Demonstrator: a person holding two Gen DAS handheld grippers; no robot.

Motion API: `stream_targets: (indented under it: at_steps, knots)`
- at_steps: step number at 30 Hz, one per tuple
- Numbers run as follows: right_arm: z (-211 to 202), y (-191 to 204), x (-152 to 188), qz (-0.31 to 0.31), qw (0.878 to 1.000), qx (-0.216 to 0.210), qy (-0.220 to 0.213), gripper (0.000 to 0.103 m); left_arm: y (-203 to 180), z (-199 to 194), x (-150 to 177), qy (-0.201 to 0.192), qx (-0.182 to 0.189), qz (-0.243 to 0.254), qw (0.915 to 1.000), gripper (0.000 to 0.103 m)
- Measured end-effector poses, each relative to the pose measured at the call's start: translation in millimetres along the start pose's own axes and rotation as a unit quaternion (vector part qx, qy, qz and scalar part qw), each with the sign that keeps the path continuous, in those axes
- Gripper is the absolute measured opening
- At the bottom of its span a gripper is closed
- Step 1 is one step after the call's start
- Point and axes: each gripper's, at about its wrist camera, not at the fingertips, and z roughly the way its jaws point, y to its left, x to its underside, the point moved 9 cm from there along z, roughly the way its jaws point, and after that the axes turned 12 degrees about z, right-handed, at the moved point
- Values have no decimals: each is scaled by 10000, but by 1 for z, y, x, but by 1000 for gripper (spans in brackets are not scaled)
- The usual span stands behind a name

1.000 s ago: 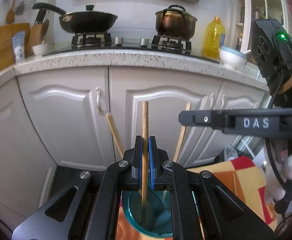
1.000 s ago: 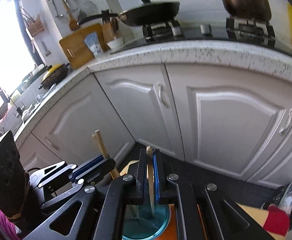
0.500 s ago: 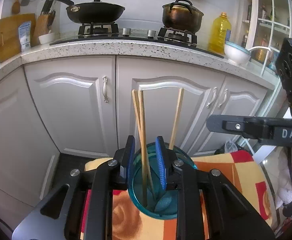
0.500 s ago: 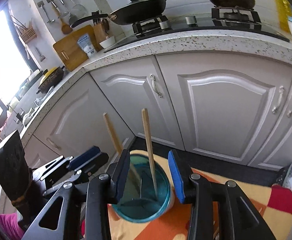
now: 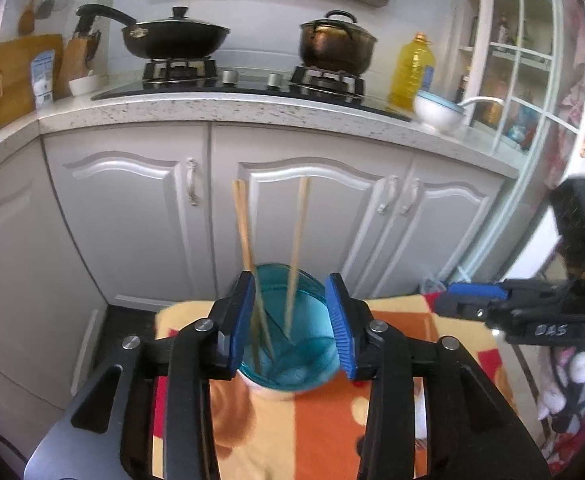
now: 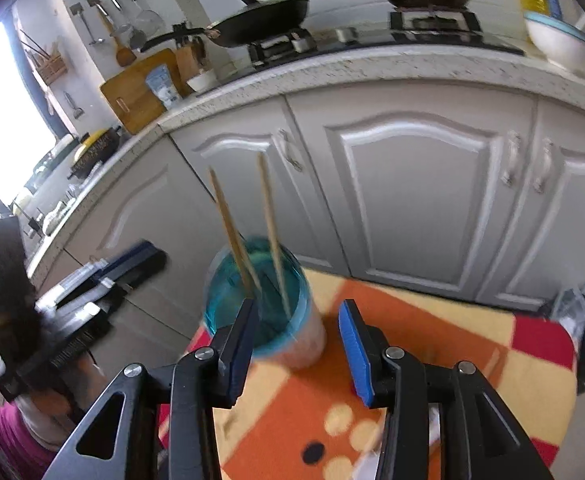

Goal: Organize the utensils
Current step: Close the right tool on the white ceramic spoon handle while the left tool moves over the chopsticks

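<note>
A blue translucent cup (image 5: 292, 336) stands on a small table with an orange, yellow and red cloth (image 5: 316, 432). Wooden chopsticks (image 5: 244, 236) stand in it, leaning apart. My left gripper (image 5: 292, 324) is open and empty, its blue pads either side of the cup. In the right wrist view the cup (image 6: 260, 304) with chopsticks (image 6: 270, 232) sits ahead and left of my right gripper (image 6: 300, 344), which is open and empty. Each gripper shows in the other's view: the right one (image 5: 504, 308), the left one (image 6: 104, 276).
White kitchen cabinets (image 5: 292, 208) stand close behind the table under a speckled counter (image 5: 252, 108) with a pan, a pot, an oil bottle and a white bowl. A dark floor gap lies between table and cabinets. A bag (image 6: 584, 324) sits right of the table.
Both grippers were shut on chopsticks over the cup a second ago. They have opened, left the chopsticks standing in the cup, and drawn back and up. The right gripper has moved rightwards.
</note>
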Motion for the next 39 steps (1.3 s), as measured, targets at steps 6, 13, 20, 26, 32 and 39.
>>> stream_targets:
  at_steps: [6,13,20,26,32,39]
  knots:
    - [-7,-71,50,460,9974,478,279,41,-40,-1,19,267,525,169,9981,36]
    - [12,-144,108,1194,9869,829,696,41,-81,16,57,749,905,212,9928,36]
    - [43,-158,117,1423,9833,770,831,33,-107,23,86,1118,1107,307,9871,36]
    - [70,-162,119,1372,9785,1081,1094,26,-110,28,97,1272,1112,374,9849,36]
    - [77,-166,114,1371,9762,1263,1113,26,-117,39,106,1469,1187,423,9811,36]
    - [69,-168,112,1511,9743,1302,1047,26,-118,45,111,1559,1208,396,9796,36]
